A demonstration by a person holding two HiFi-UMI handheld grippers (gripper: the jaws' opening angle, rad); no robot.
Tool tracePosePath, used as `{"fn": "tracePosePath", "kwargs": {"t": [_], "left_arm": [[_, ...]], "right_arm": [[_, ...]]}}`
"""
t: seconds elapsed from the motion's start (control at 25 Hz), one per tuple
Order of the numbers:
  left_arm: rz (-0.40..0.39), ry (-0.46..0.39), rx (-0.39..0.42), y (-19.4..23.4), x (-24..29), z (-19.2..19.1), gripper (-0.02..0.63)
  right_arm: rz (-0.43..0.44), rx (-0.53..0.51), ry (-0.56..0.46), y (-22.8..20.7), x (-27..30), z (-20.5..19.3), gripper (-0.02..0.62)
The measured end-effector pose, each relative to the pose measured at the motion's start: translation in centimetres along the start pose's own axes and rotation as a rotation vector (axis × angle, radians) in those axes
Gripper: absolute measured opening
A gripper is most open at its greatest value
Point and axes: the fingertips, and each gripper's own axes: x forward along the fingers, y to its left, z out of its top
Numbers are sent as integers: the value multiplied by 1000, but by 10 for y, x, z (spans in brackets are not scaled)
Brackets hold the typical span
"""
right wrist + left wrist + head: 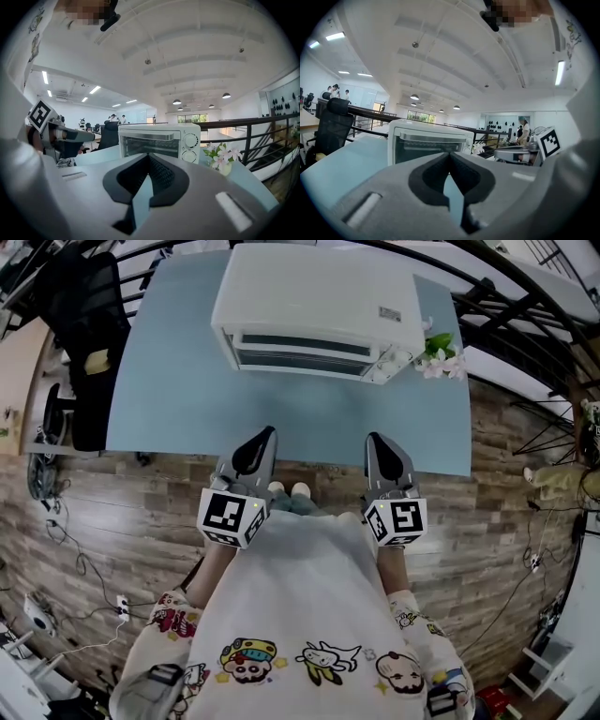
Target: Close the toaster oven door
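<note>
A white toaster oven (314, 310) stands at the back of a light blue table (187, 399), its glass door upright against the front and two knobs at its right. It also shows ahead in the left gripper view as the toaster oven (429, 145) and in the right gripper view as the toaster oven (157, 140). My left gripper (269, 431) and right gripper (373, 437) hover side by side over the table's near edge, well short of the oven. The left gripper (450, 153) and the right gripper (149, 155) are both shut, tips together, with nothing between them.
A small vase of white flowers (439, 354) sits just right of the oven, seen again as the flowers (220, 157). A black office chair (89, 343) stands at the table's left. A dark railing (525, 306) runs behind and to the right. Wood floor lies below the table edge.
</note>
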Motion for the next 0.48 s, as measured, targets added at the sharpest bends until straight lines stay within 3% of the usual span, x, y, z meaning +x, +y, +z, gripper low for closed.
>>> {"fn": "tracePosePath", "kwargs": {"t": [0.48], "left_arm": [[28, 29, -1, 10, -4, -11, 0]], "right_arm": [[18, 9, 10, 11, 2, -7, 6]]}}
